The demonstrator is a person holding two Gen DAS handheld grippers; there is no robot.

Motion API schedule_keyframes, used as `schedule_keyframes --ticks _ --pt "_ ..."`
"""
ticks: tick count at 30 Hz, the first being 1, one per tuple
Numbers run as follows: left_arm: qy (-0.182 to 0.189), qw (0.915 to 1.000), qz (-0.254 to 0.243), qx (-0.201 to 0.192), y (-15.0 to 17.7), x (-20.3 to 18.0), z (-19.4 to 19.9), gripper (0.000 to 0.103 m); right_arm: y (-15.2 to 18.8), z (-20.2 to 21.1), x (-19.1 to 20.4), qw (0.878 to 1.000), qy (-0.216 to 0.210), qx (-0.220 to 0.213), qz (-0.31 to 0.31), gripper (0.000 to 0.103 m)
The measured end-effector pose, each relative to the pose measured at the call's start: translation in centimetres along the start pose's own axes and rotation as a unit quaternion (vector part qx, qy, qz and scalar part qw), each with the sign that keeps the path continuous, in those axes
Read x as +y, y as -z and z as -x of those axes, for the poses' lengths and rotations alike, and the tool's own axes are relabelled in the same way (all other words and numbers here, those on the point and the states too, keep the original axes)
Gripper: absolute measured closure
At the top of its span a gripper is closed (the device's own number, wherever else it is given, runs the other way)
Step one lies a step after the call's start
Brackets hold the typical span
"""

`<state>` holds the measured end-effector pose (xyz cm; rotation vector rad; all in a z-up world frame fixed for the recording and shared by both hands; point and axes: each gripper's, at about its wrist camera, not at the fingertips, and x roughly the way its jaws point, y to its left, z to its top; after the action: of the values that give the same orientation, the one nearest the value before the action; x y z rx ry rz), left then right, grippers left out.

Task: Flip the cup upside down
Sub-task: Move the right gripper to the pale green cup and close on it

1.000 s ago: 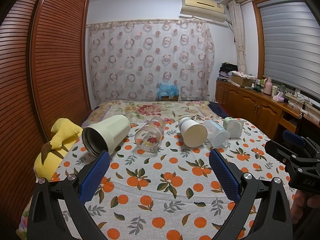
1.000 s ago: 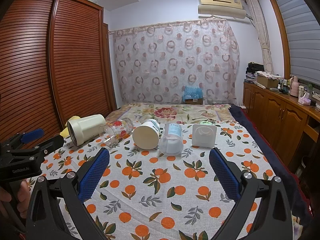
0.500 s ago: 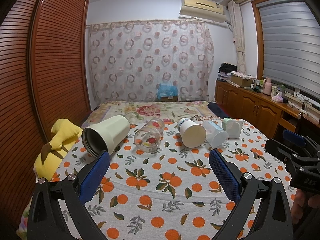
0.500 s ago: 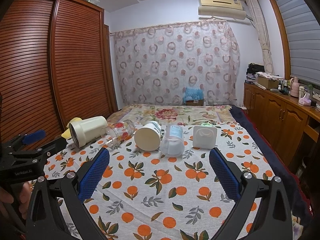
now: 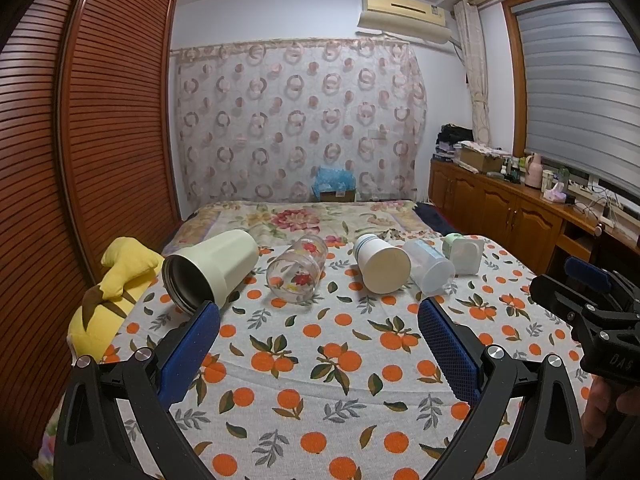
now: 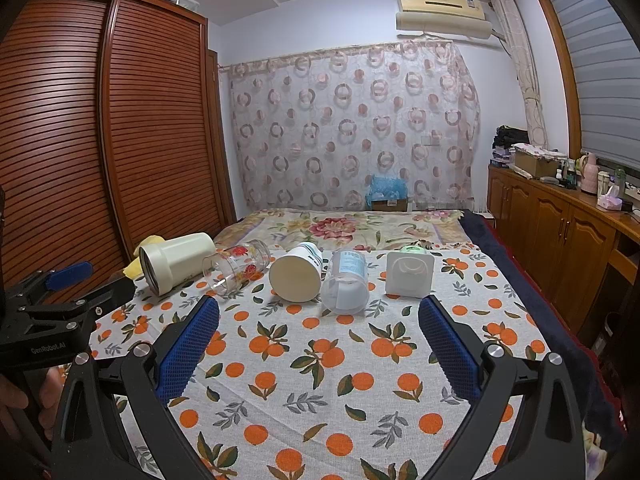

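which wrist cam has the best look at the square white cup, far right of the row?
Right wrist: the square white cup shows its whole base, unobstructed. In the left wrist view it is farther off and partly hidden behind the clear plastic cup.

Five cups (image 5: pixel 384 265) abreast on bed (image 5: pixel 320 360)

My blue-padded black jaws frame a white bedspread (image 5: pixel 320 360) printed with oranges; upper left, a cream cup (image 5: pixel 212 268); centre, a clear glass (image 5: pixel 298 274) with red flowers; left edge, a yellow cushion (image 5: pixel 116 284).
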<state>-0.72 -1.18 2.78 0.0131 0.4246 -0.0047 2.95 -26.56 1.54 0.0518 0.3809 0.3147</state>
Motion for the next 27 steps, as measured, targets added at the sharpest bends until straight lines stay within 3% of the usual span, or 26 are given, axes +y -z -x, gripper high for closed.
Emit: schedule_keyframes --ticks 4,10,27 --pt "0.006 1.0 0.001 0.007 -0.4 -0.4 0.3 0.007 -0.3 0.1 0.5 1.0 -0.001 0.005 0.002 0.002" --pt "0.019 0.9984 -0.015 0.051 -0.9 -0.7 -1.8 0.007 -0.4 -1.7 -0.7 0.999 -0.009 0.03 0.012 0.007" --pt "0.054 0.9864 -0.077 0.135 -0.6 -3.0 -11.0 0.007 -6.5 -13.0 -8.5 0.991 -0.004 0.131 0.031 0.02"
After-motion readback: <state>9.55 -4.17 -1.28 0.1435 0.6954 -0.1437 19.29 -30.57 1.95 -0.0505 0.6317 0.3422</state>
